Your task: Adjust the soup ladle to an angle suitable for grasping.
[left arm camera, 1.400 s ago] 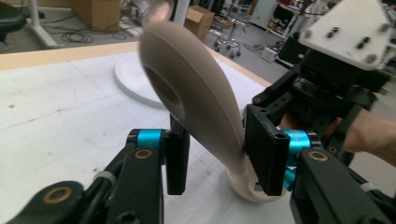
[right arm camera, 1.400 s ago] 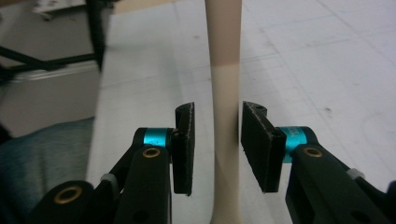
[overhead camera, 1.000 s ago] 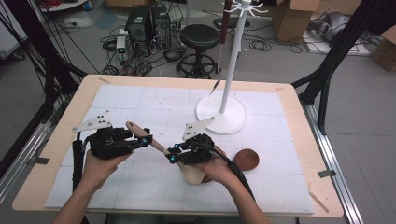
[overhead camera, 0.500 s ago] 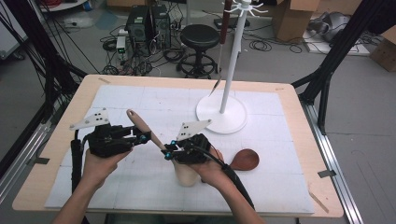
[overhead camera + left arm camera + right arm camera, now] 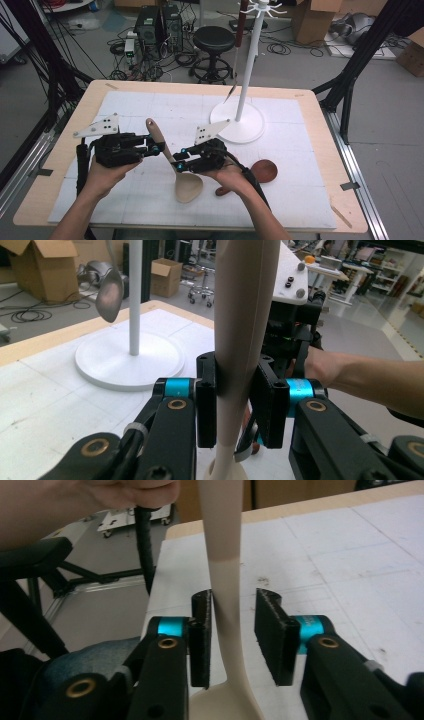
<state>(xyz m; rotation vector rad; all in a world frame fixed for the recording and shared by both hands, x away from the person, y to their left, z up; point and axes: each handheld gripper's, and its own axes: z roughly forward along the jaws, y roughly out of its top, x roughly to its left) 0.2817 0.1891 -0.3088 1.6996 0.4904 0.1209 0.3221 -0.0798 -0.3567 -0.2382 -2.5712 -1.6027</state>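
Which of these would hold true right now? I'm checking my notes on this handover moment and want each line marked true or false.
1. The left tool is closed on the handle of the pale wooden spoon. True.
2. The right tool grips the spoon firmly with both jaws. False: its jaws stand open around the handle, with a gap on one side.
3. A dark brown spoon lies on the white mat by the person's right hand. True.
4. The white stand has toppled over. False: it stands upright on its round base.
5. A metal utensil hangs at the stand. True.
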